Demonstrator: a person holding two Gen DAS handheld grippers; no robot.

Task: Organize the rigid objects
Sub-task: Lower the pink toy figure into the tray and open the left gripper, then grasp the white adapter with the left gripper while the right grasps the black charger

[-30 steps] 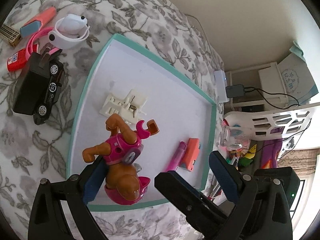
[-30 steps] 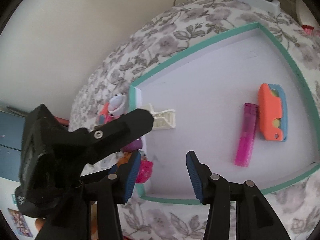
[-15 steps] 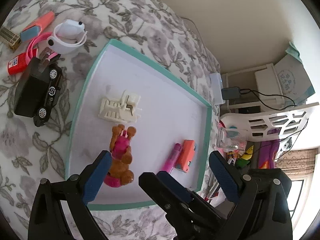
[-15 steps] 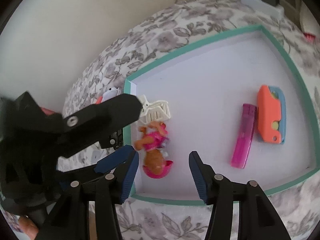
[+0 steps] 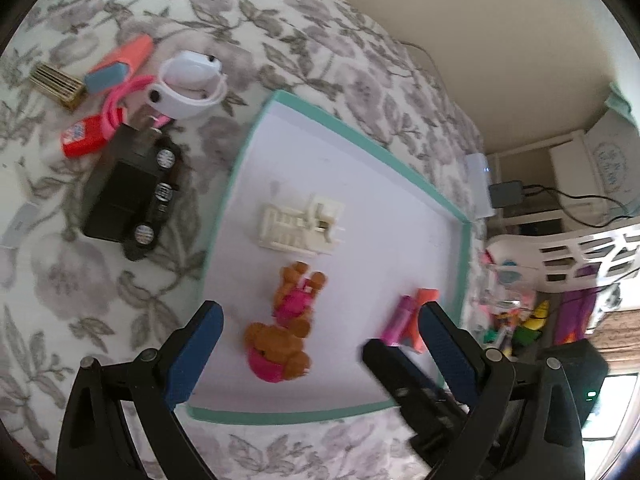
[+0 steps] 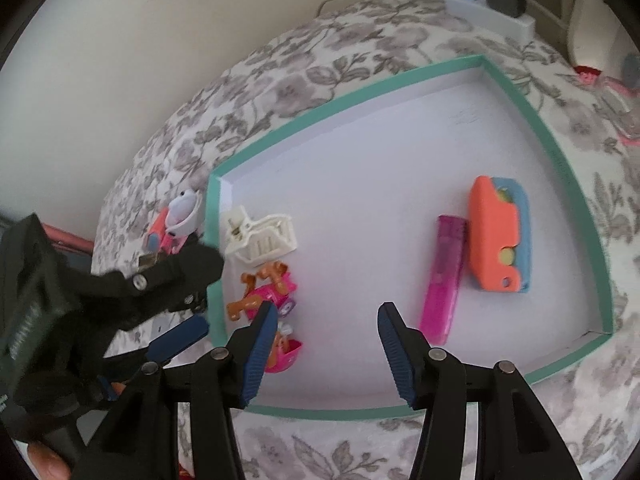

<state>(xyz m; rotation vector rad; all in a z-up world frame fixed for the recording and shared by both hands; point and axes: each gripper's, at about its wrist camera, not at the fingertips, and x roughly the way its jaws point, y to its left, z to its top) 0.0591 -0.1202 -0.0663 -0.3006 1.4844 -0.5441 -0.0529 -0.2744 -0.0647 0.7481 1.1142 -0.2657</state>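
A teal-rimmed white tray (image 5: pixel 464 256) (image 6: pixel 560 152) lies on the floral bedspread. In it lie a brown and pink toy dog (image 5: pixel 286 326) (image 6: pixel 268 292), a white hair claw clip (image 5: pixel 300 226) (image 6: pixel 260 240), a pink lighter (image 5: pixel 396 320) (image 6: pixel 442 276) and an orange and blue case (image 5: pixel 422 320) (image 6: pixel 498 236). My left gripper (image 5: pixel 320 356) is open and empty, above the tray's near edge, over the dog. My right gripper (image 6: pixel 326 344) is open and empty over the tray's near side, between the dog and the lighter.
Left of the tray lie a black toy car (image 5: pixel 128 192), a white band (image 5: pixel 188 86), a pink loop (image 5: pixel 120 100), a red item (image 5: pixel 82 138), an orange and blue case (image 5: pixel 116 66) and a gold comb (image 5: pixel 58 86). A power strip (image 6: pixel 490 14) sits beyond the tray.
My left gripper let go of the toy dog, which now lies in the tray, and has pulled back and up. My right gripper stayed open over the tray.
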